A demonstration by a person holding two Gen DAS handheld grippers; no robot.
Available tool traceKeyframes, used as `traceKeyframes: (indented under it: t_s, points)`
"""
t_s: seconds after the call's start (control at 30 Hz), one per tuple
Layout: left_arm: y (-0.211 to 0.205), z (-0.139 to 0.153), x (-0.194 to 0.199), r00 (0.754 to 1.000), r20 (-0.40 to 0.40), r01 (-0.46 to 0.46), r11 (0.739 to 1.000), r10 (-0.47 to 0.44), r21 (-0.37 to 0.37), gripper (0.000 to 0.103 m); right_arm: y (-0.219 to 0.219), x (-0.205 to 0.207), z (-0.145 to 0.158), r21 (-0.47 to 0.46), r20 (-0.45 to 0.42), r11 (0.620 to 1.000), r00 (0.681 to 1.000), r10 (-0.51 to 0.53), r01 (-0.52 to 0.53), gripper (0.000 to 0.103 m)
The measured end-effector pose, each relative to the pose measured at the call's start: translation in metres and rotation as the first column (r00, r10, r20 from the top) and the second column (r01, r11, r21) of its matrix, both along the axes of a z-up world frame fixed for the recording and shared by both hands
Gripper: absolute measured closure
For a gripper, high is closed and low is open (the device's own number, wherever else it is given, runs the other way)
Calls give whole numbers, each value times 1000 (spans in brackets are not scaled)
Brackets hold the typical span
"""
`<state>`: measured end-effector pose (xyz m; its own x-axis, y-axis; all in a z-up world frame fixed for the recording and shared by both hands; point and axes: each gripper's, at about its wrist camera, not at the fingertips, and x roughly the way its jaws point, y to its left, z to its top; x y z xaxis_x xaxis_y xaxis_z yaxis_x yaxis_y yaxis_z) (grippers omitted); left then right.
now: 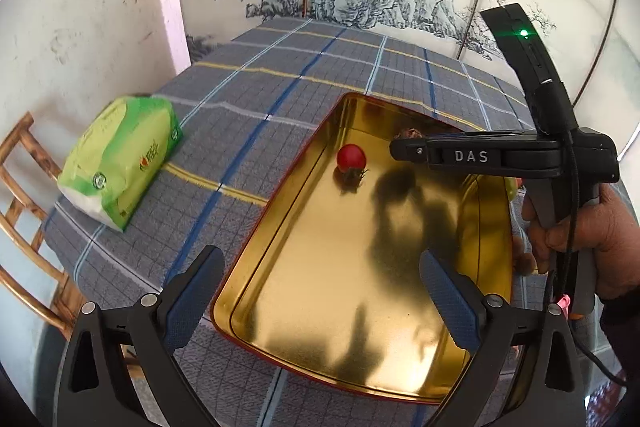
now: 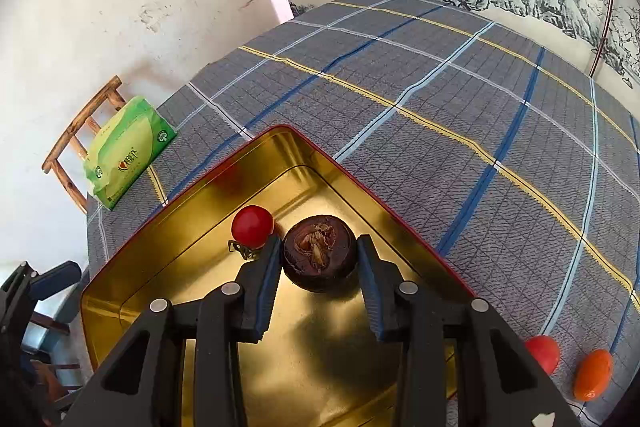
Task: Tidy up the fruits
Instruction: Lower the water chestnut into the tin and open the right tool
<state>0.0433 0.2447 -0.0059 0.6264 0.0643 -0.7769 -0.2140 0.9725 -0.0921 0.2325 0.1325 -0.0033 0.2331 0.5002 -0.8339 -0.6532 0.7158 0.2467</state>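
A gold tin tray (image 1: pixel 320 291) with a red rim lies on the checked tablecloth; it also shows in the right wrist view (image 2: pixel 168 227). A red cherry tomato (image 1: pixel 351 156) (image 2: pixel 252 227) lies in its far part. My right gripper (image 2: pixel 318 259) is over the tray and shut on a dark brown round fruit (image 2: pixel 320 253), which sits low over the tray floor. From the left wrist view the right gripper (image 1: pixel 404 147) hides most of that fruit. My left gripper (image 1: pixel 320 287) is open and empty above the tray's near end.
A green tissue pack (image 1: pixel 120 159) (image 2: pixel 128 155) lies at the table's left edge by a wooden chair (image 1: pixel 24 195). A red tomato (image 2: pixel 544 353) and an orange fruit (image 2: pixel 593 373) lie on the cloth right of the tray. Painted wall stands behind the table.
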Motion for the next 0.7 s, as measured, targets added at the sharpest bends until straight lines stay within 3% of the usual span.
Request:
traceKeyframes:
  t_s: [0.3, 0.5, 0.7]
  points:
    - [-3, -2, -4, 999, 27, -20, 997, 18, 68, 5, 4, 4, -4, -8, -4, 1000, 1000, -11, 11, 68]
    - [-2, -4, -7, 999, 42, 8, 998, -10, 56, 5, 9, 4, -6, -10, -8, 1000, 1000, -11, 11, 68]
    - [-5, -4, -9, 998, 60, 8, 996, -14, 89, 5, 13, 6, -8, -15, -8, 1000, 1000, -18, 18, 68]
